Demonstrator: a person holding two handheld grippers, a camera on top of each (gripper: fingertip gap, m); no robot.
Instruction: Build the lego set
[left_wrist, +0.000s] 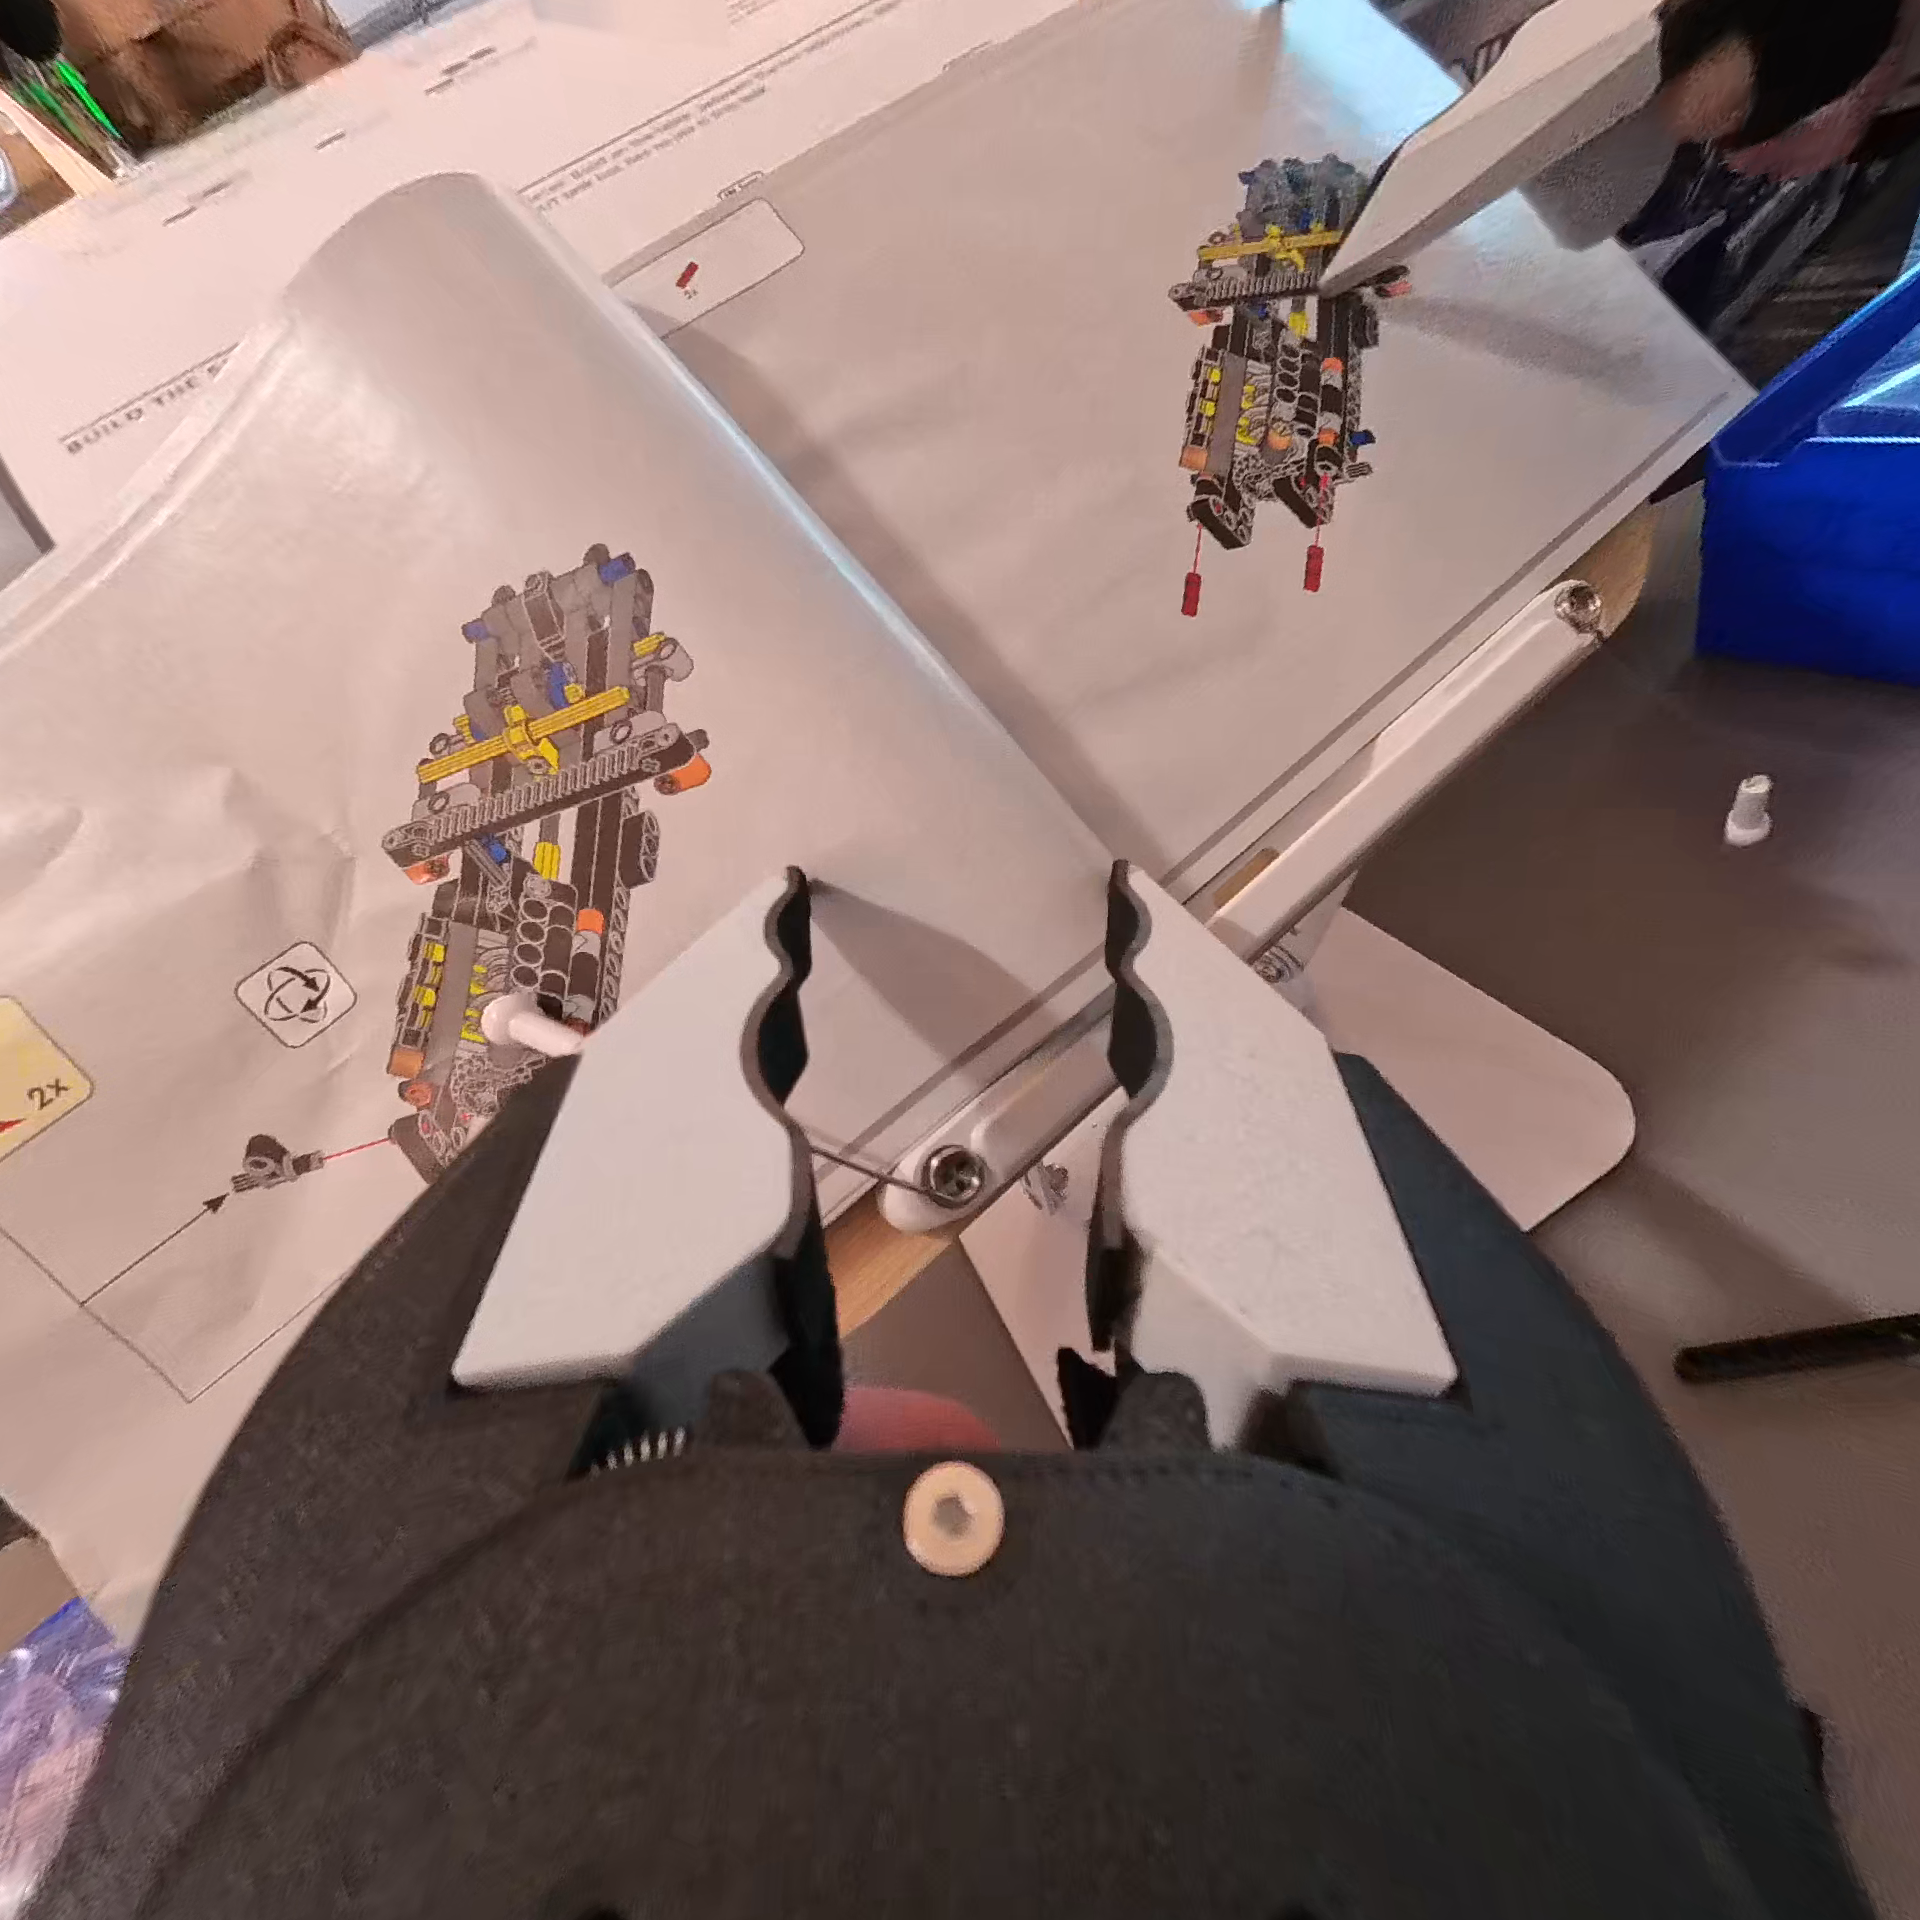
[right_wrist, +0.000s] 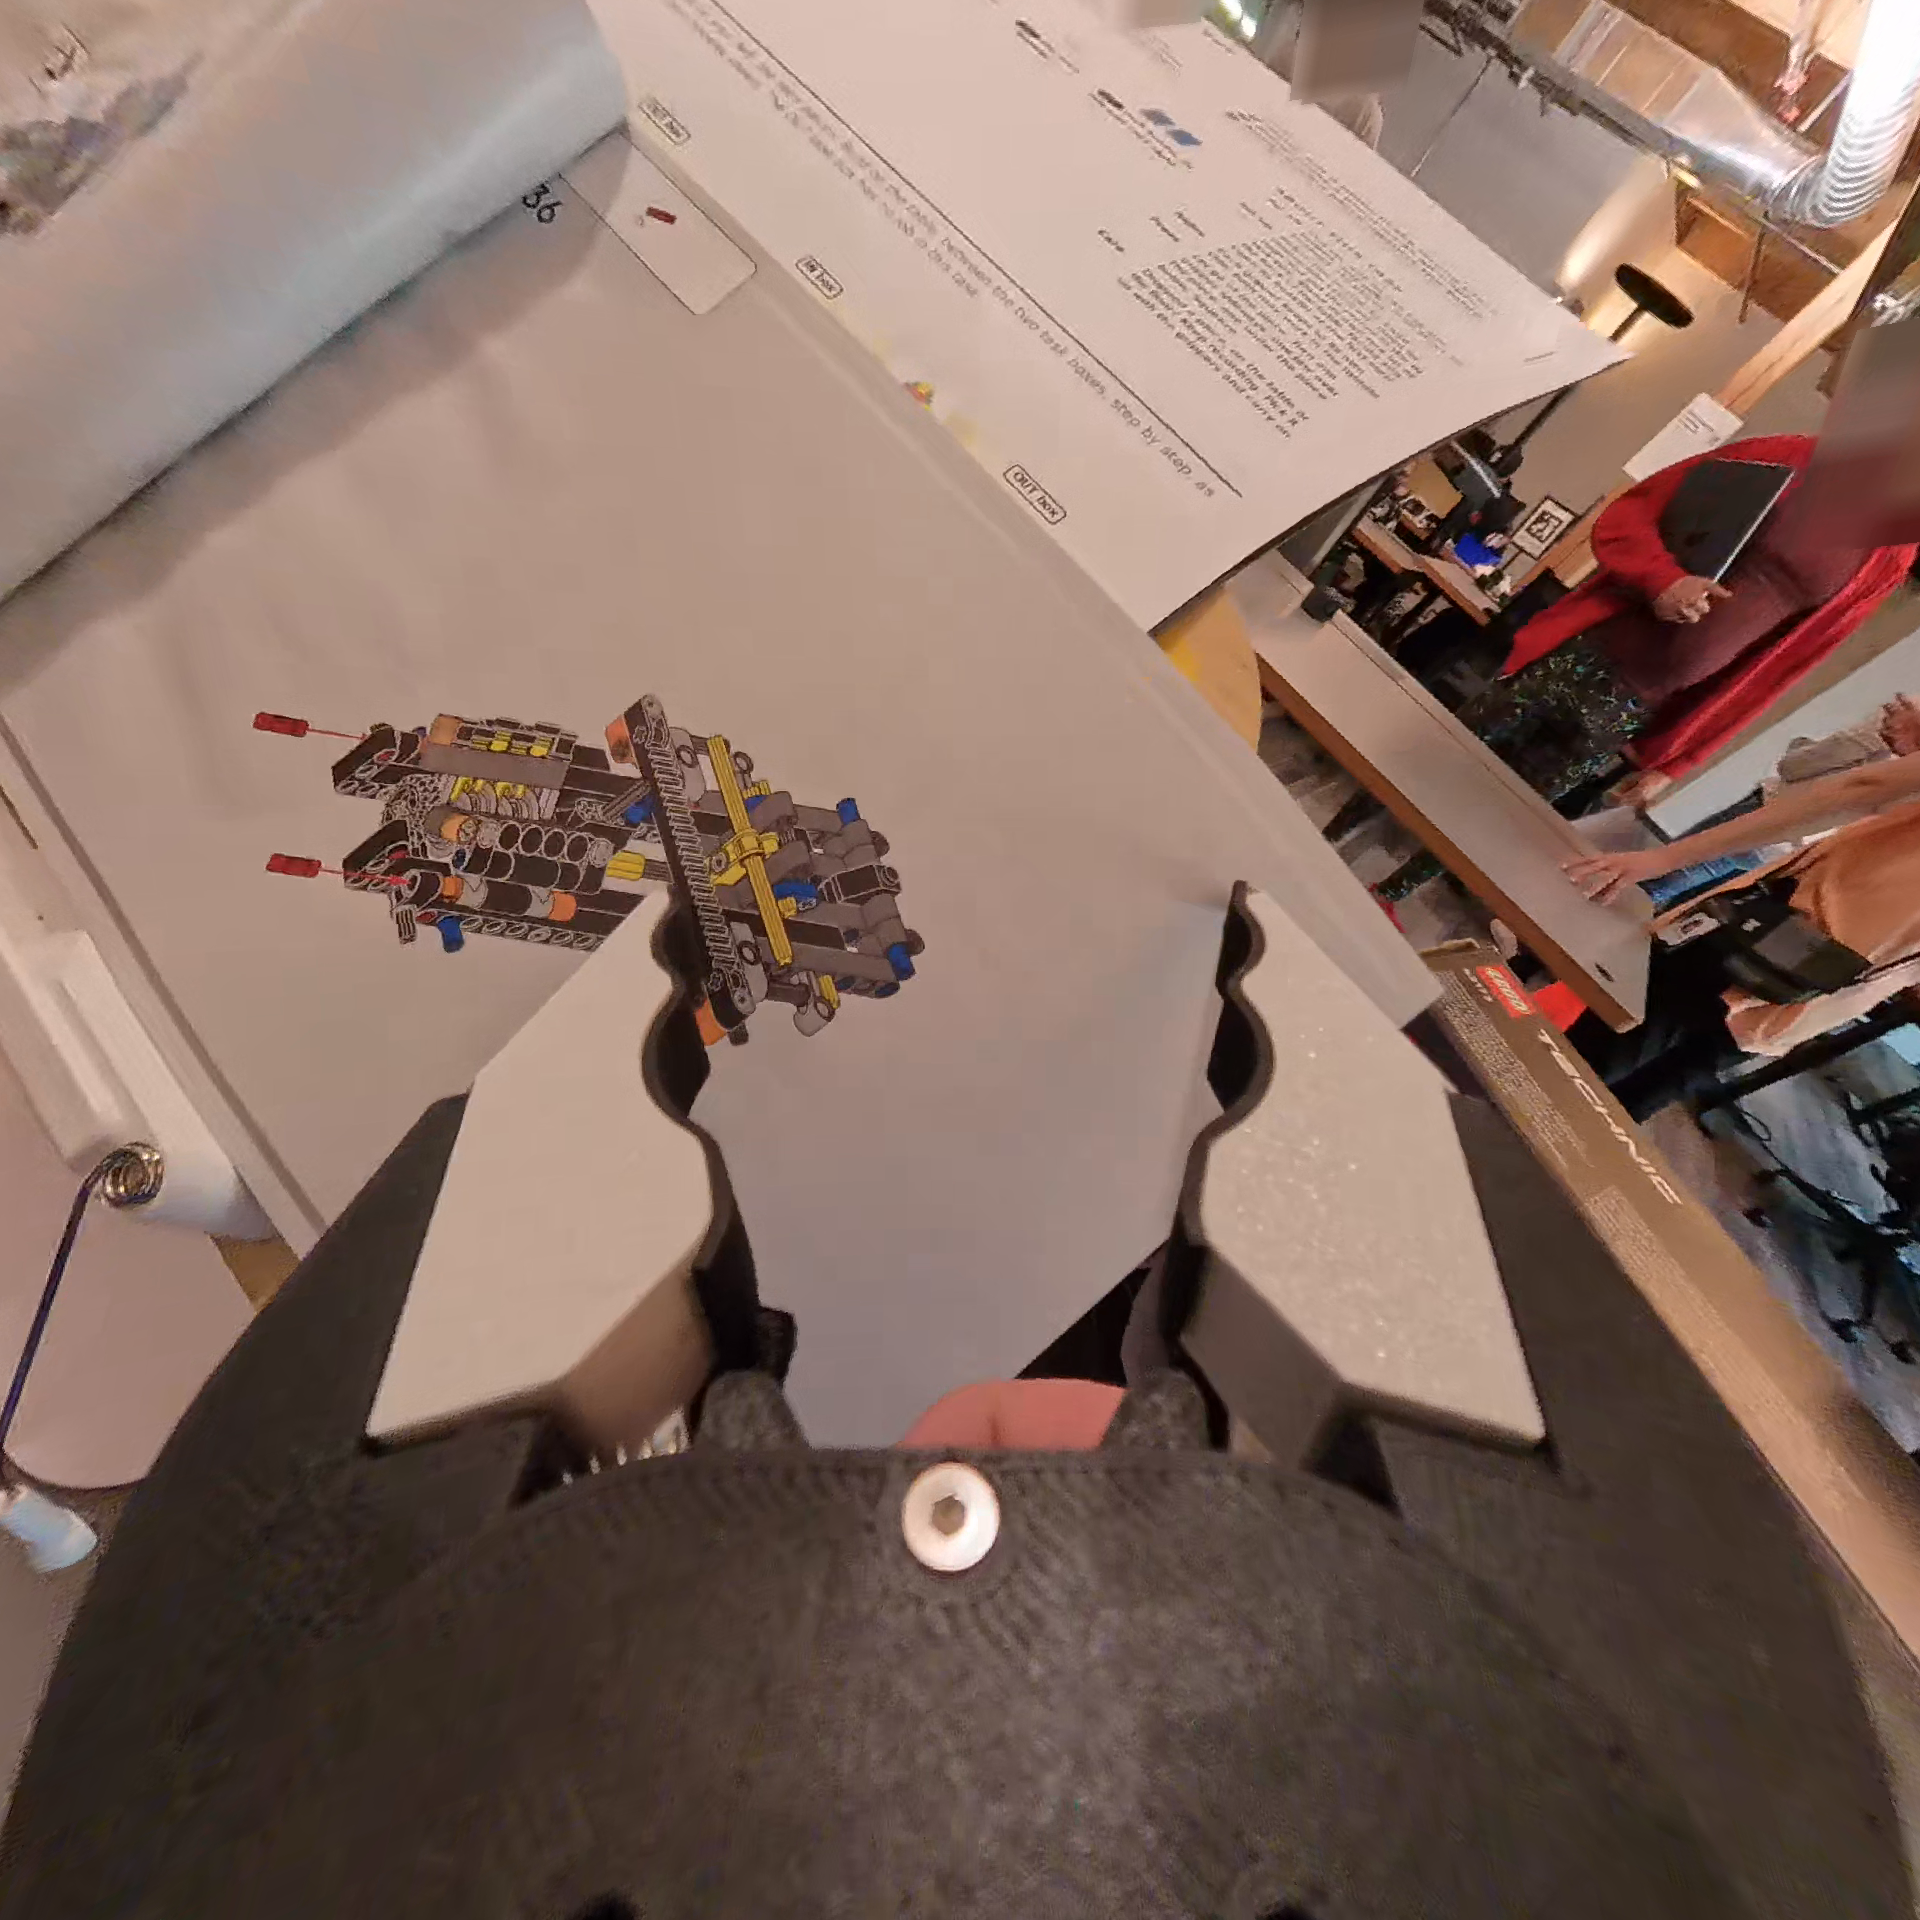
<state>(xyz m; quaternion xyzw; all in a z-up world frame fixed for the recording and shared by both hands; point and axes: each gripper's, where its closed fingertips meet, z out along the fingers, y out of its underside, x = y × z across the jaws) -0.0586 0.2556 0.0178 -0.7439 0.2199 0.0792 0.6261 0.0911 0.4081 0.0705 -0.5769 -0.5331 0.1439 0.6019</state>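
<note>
An open instruction booklet (left_wrist: 935, 468) rests on a white book stand (left_wrist: 1455, 717). Its left page curls up, and both pages carry drawings of a black, grey and yellow model. My left gripper (left_wrist: 956, 883) is open and empty, just above the booklet's lower edge and the stand's ledge. My right gripper (right_wrist: 951, 904) is open and empty over the right page (right_wrist: 831, 540), close to its model drawing (right_wrist: 623, 862). In the left wrist view one of its white fingers (left_wrist: 1475, 145) touches that drawing with its tip. No loose bricks show between the jaws.
A blue bin (left_wrist: 1818, 499) stands right of the stand. A small white peg (left_wrist: 1749, 810) and a black rod (left_wrist: 1797, 1351) lie on the grey table. A printed sheet (right_wrist: 1143, 260) hangs behind the booklet. A set box (right_wrist: 1579, 1122) lies at the right. People (right_wrist: 1714, 582) stand beyond.
</note>
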